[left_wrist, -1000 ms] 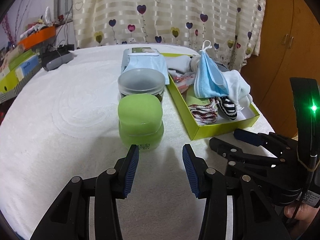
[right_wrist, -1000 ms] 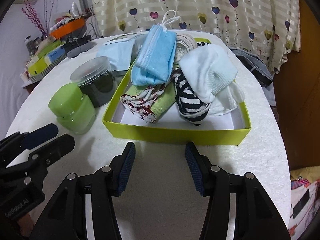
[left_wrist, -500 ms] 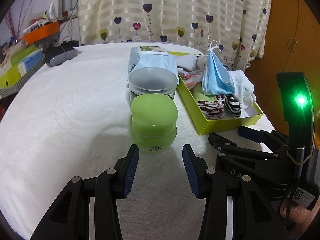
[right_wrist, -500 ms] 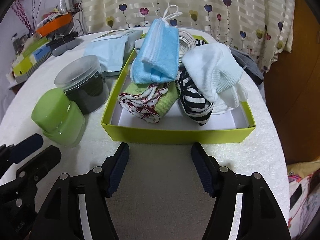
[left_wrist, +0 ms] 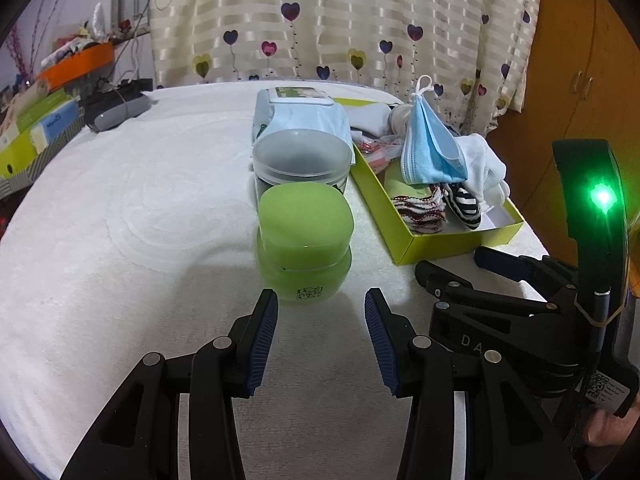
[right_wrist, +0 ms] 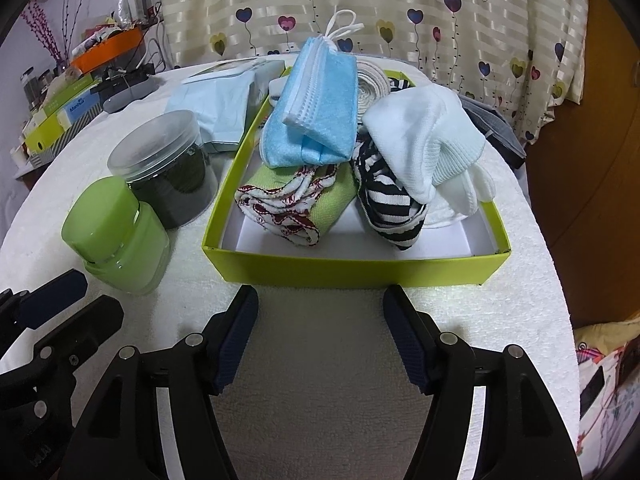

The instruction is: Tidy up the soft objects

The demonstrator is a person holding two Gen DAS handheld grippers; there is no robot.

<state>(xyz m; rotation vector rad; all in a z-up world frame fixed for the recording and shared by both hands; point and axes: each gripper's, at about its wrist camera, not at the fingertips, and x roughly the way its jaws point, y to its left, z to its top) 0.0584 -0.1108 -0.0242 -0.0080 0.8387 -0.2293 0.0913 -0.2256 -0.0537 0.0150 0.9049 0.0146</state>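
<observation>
Two grippers, left gripper (left_wrist: 320, 336) and right gripper (right_wrist: 320, 336), both spread and gripping nothing | face masks (right_wrist: 316, 100), socks (right_wrist: 420, 148), cloths piled in lime tray (right_wrist: 352, 268), far right; wipes pack (right_wrist: 212, 108) outside, far left | fits sorting finished or pack pending

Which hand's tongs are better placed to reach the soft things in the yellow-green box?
Right. The right tongs are open, facing the box and the blue mask. The left tongs face the green jar.
</observation>
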